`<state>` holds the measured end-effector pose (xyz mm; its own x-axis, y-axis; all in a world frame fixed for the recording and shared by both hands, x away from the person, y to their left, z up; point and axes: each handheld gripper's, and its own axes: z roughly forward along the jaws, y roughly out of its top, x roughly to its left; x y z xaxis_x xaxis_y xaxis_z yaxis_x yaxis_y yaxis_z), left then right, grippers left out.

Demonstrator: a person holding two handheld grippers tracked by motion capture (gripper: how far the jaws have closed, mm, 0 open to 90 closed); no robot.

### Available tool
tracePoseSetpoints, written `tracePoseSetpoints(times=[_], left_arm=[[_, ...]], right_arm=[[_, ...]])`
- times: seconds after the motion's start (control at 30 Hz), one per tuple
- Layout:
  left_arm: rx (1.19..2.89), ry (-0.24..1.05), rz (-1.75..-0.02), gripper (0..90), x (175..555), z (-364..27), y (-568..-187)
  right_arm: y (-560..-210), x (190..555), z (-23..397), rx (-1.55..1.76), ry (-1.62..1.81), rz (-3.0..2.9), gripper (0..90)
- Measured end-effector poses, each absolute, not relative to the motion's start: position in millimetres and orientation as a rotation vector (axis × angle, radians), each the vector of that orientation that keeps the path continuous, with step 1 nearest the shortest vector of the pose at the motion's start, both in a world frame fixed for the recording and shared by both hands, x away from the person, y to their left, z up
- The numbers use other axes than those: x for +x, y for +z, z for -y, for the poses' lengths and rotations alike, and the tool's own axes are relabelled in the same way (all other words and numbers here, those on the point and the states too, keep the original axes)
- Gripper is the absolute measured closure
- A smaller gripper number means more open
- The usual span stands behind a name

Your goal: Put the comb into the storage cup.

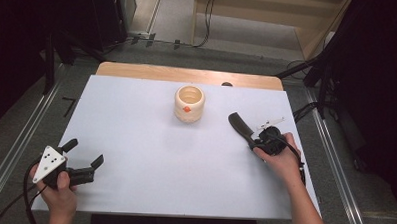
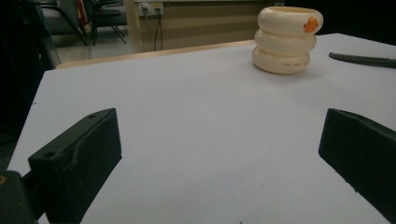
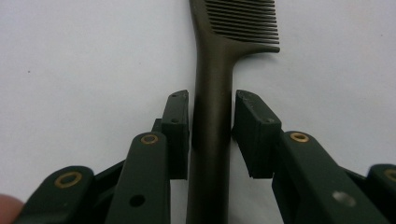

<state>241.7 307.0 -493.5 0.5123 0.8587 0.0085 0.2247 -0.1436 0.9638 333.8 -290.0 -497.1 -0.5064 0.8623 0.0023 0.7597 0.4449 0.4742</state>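
A dark brown comb (image 1: 241, 126) lies flat on the white sheet, right of centre, teeth end pointing away from me. My right gripper (image 1: 253, 140) straddles its handle. In the right gripper view the comb handle (image 3: 212, 93) runs up between the two pads; the left pad sits close against it and a thin gap shows at the right pad, so the jaws are open around it. My left gripper (image 1: 86, 152) rests at the near left corner, jaws wide open with nothing between them (image 2: 219, 135). The comb's toothed end (image 2: 362, 59) also appears at the far right of the left gripper view.
A cream ringed cup (image 1: 189, 104) with an orange duck mark stands upright at the back centre of the white sheet (image 1: 160, 155); it also appears in the left gripper view (image 2: 285, 39). The wooden table edge (image 1: 188, 74) lies behind it. Floor rails run along both sides.
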Motion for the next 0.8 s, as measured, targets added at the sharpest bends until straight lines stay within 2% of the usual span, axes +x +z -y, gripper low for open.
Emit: tracePoseSetpoints(times=[0.2, 0.8], left_arm=[[1.659, 0.721, -0.936, 0.0, 242, -307, -494], [1.670, 0.719, -0.924, 0.0, 242, -305, -493]], right_arm=[[-499, 334, 292, 1.422, 0.649, -2.447, 70.1], [-498, 317, 303, 1.455, 0.865, -2.286, 70.7]])
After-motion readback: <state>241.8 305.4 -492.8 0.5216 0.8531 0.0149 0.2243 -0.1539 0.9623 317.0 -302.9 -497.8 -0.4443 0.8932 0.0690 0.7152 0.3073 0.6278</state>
